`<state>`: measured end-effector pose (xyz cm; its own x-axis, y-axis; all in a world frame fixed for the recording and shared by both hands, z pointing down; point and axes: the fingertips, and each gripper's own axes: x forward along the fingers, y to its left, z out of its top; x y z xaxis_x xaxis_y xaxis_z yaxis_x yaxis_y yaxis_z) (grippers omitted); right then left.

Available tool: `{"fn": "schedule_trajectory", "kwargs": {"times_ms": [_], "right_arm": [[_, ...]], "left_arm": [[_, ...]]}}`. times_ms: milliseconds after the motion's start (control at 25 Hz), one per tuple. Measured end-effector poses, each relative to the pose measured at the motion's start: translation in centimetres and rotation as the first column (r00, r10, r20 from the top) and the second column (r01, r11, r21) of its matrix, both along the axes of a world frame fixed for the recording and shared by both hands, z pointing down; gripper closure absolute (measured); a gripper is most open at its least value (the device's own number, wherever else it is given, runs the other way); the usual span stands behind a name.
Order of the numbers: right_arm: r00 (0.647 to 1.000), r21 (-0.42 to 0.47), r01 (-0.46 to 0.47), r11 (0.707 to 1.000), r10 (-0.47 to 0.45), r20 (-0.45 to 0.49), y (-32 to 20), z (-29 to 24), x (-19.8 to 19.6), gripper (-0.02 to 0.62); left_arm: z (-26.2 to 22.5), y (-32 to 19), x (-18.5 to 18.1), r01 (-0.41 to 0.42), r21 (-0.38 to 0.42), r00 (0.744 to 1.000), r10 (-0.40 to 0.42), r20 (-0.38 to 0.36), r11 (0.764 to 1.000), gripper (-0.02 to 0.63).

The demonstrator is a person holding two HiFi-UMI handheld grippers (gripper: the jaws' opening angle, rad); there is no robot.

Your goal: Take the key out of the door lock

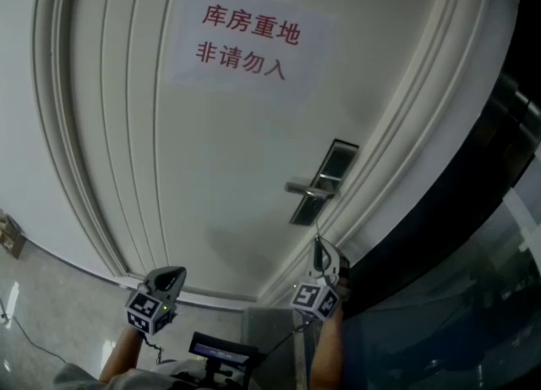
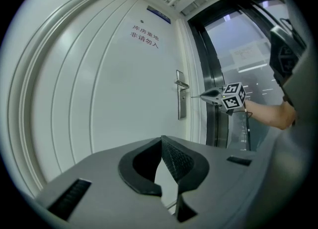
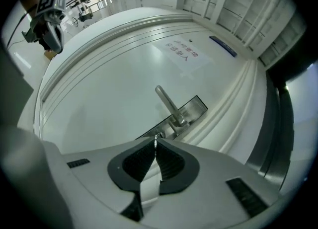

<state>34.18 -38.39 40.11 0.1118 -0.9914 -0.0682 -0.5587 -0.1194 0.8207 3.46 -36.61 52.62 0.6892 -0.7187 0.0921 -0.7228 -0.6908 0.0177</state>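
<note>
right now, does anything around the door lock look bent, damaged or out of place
Nothing stands out. The lock plate and handle look intact, the paper sign lies flat on the door, and the right tool is shut on the key, close to the plate.

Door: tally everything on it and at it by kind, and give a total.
Door: 1
Paper sign: 1
Lever handle: 1
Lock plate: 1
Key: 1
Grippers: 2, left gripper and right gripper
Total: 7
</note>
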Motion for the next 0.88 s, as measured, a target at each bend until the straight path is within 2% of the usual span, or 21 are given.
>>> {"fn": "schedule_trajectory", "kwargs": {"times_ms": [80,240,400,520,720,880], "right_arm": [[0.995,0.023,0.011,1.0,-0.013,0.096,1.0,0.8,-0.1,0.575],[0.963,0.042,0.037,0.998,-0.047,0.264,3.0,2.4,-1.0,0.575],[0.91,0.031,0.058,0.998,-0.066,0.41,4.7,3.9,-2.1,0.575],[0.853,0.034,0.07,0.997,-0.078,0.516,6.1,5.0,-2.9,0.575],[0.795,0.026,0.049,0.998,-0.055,0.604,8.8,6.9,-3.3,0.575],[0.734,0.037,0.08,0.996,-0.084,0.674,10.8,7.7,-4.8,0.575]], "left_arm": [[-0.1,0.1,-0.1,0.001,0.004,1.0,-0.001,-0.003,1.0,0.6],[-0.2,0.3,-0.5,0.005,0.011,1.0,-0.005,-0.003,1.0,0.6],[-0.6,0.7,-0.9,0.013,0.01,1.0,-0.013,-0.013,1.0,0.6],[-0.8,1.2,-1.1,0.02,0.015,1.0,-0.02,-0.015,1.0,0.6],[-1.5,1.9,-0.8,0.018,0.043,1.0,-0.017,-0.025,0.999,0.6],[-1.9,2.9,-0.7,0.009,0.08,1.0,-0.009,0.0,0.997,0.6]]}}
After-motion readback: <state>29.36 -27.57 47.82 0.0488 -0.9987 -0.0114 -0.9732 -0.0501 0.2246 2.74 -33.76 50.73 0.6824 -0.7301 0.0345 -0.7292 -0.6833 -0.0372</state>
